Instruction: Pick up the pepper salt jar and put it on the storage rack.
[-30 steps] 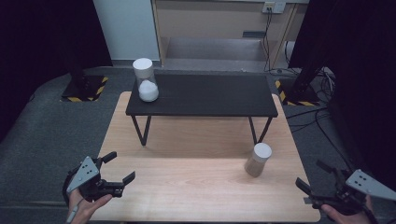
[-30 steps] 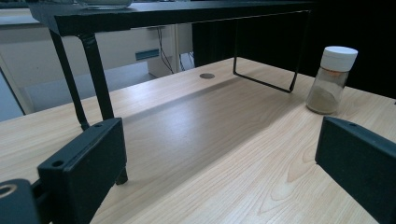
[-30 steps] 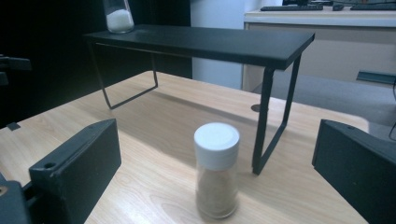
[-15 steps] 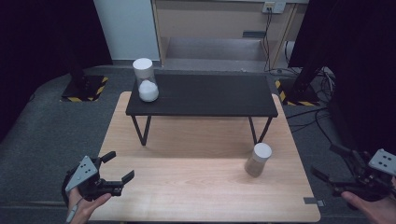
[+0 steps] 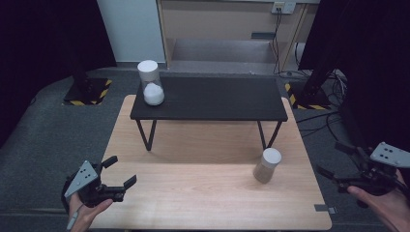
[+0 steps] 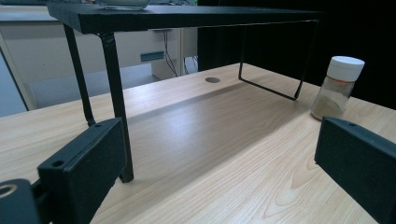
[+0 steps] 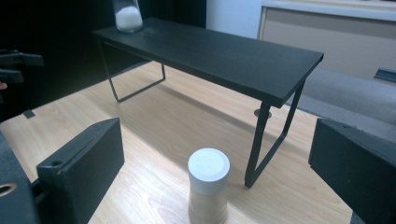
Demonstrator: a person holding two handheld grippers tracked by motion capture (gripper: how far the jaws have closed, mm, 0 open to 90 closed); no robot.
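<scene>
Your right tongs (image 5: pixel 338 170) have risen and swung out past the desk's right edge since a second ago, their jaws easing slightly narrower yet wide, nothing between them; your left tongs (image 5: pixel 117 173) hang wide and empty at the near left corner. The pale wooden desk (image 5: pixel 193 203) carries a black metal shelf (image 5: pixel 212 99). Your target, the small clear jar of tan powder with a white cap (image 5: pixel 267 166), stands upright near the right edge, long axis vertical. It looks light, rigid, smooth, perhaps breakable: grip the body below the cap.
</scene>
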